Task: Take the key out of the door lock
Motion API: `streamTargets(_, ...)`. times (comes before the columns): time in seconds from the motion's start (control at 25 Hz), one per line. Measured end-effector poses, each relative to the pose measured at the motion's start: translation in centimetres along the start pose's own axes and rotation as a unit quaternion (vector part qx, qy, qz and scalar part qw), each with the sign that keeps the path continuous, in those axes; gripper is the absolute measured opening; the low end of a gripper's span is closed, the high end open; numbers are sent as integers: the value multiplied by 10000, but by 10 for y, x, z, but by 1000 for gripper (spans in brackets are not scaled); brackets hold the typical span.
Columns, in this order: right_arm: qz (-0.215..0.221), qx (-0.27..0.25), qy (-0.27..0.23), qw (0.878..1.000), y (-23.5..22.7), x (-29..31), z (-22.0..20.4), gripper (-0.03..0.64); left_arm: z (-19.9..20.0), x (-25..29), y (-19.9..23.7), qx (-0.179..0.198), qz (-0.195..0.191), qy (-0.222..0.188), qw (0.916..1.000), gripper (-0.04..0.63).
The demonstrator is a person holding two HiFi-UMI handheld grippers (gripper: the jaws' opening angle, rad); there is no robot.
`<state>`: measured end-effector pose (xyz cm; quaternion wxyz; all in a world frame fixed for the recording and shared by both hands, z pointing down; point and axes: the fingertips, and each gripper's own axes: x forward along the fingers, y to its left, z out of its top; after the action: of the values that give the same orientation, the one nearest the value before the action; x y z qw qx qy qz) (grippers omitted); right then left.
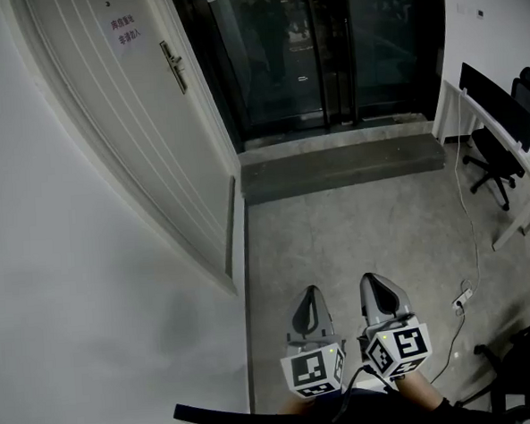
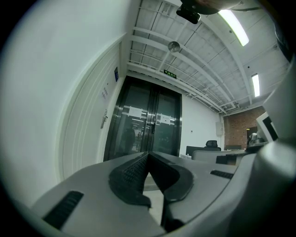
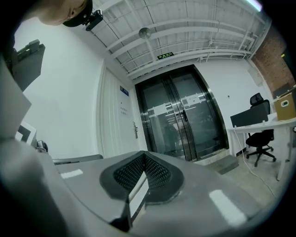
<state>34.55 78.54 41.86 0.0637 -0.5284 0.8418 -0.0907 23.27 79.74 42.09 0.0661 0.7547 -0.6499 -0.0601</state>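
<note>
A white door (image 1: 130,125) stands in the wall far ahead on the left. Its metal handle and lock plate (image 1: 174,66) are small in the head view, and no key can be made out at this distance. The handle (image 2: 104,119) also shows in the left gripper view, and the same handle (image 3: 135,130) in the right gripper view. My left gripper (image 1: 312,295) and right gripper (image 1: 374,282) are held side by side low over the concrete floor, far short of the door. Both are shut on nothing, as seen at the left gripper (image 2: 148,155) and the right gripper (image 3: 144,156).
Dark glass double doors (image 1: 327,50) stand straight ahead behind a low concrete step (image 1: 343,166). A white desk (image 1: 513,160) with black office chairs (image 1: 490,161) lines the right side. A power strip (image 1: 465,298) with a cable lies on the floor at the right.
</note>
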Motion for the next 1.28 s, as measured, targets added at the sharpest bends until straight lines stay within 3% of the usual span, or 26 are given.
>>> streamTargets(0.6, -98, -4, -127, 9999, -37, 191, 27, 2, 28, 185, 71, -36, -283, -116, 9995, -1)
streamTargets(0.8, -118, -88, -143, 9998, -32, 243, 24, 2, 27, 226, 100, -110, -292, -54, 9995, -1)
streamTargets(1.08, -235, -88, 65, 9997, -51, 291, 13, 2, 17, 274, 106, -228, -420, 118, 9988, -2)
streamTargets(1.28, -217, -169, 82, 9996, -72, 335, 14, 2, 13, 319, 119, -287, -253, 136, 9992, -2)
